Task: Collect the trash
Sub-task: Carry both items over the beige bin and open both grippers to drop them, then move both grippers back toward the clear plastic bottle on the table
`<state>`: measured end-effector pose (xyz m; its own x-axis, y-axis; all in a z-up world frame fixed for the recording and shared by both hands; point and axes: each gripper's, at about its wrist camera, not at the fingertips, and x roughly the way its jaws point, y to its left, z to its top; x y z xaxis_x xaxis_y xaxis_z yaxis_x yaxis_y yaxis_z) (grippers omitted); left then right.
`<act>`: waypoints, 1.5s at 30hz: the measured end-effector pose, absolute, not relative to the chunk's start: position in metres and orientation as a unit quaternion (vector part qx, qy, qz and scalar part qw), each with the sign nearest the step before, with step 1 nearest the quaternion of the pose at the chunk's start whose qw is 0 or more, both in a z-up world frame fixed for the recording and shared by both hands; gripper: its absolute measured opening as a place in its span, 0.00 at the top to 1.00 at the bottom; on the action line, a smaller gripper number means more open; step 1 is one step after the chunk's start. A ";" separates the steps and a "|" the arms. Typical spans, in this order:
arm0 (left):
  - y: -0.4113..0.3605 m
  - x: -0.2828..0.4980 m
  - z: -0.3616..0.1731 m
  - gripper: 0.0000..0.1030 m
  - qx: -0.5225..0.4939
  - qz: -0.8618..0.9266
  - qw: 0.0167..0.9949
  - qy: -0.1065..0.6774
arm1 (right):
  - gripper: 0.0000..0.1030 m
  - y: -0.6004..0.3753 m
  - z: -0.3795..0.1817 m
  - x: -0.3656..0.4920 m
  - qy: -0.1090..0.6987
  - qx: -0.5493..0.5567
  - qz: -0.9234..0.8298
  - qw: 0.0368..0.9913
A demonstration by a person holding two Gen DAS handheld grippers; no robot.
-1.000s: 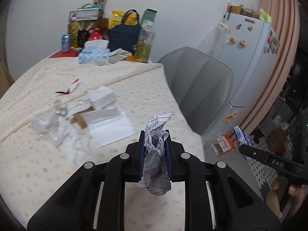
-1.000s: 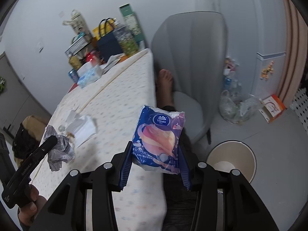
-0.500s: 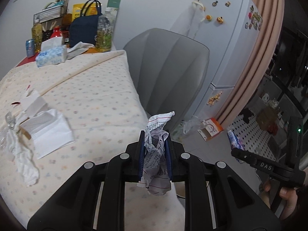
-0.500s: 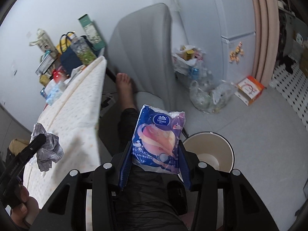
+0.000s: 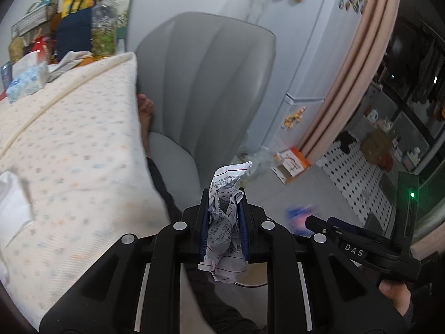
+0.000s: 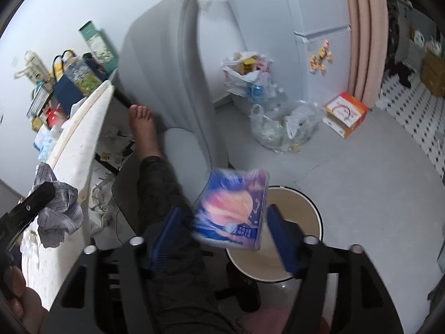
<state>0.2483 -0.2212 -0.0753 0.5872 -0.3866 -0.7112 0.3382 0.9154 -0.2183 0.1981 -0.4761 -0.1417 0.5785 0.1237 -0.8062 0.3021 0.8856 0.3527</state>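
Two hand-held grippers and the room around one cream waste bin (image 6: 315,224), listed by place relative to that bin.

Floor: grey, bare beside the bin; black-dotted white tiling farther off to the right. Bin: round, cream inside, standing on the floor.

Grey chair (image 6: 164,64): just behind and left of the bin, tall ribbed back; a bare foot (image 6: 144,125) and dark-trousered leg rest against its seat.

Bench (image 5: 69,144): left of the chair, covered with a cream dotted cloth; a tissue box (image 5: 26,82), a dark blue bag (image 5: 73,34) and bottles stand at its far end against the wall.

Fridge (image 5: 303,41): white, behind the chair, magnets on its door. Clear plastic bags of bottles (image 6: 281,122) and an orange-and-white box (image 6: 346,114) lie on the floor at its foot; a pink curtain (image 5: 370,64) hangs to its right.

Right hand-held gripper (image 6: 226,235): jaws spread wide, above the bin's near rim. Tissue pack (image 6: 232,208): blue-and-pink plastic wrapper, blurred, tilted, between the parted fingers and clear of both, over the bin's left edge.

Left hand-held gripper (image 5: 224,229): clamped on a crumpled paper (image 5: 224,220), white with small black print and a red line at the top edge, held left of the bin near the bench edge.
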 end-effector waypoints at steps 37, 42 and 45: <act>-0.295 0.255 -0.092 0.09 -0.055 -0.283 0.857 0.426 | 0.13 -0.553 -0.095 0.149 0.380 0.220 -0.124 0.890; -0.241 0.235 -0.065 0.06 -0.077 -0.242 0.891 0.376 | 0.07 -0.514 -0.075 0.153 0.347 0.193 -0.099 0.912; -0.209 0.225 -0.049 0.06 -0.088 -0.210 0.910 0.347 | 0.07 -0.486 -0.061 0.156 0.329 0.178 -0.072 0.925</act>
<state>0.2248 -0.2092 -0.0491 0.6706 -0.4438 -0.5943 0.3221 0.8960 -0.3057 0.1556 -0.4859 -0.0608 0.7737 -0.0166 -0.6333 0.2503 0.9263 0.2816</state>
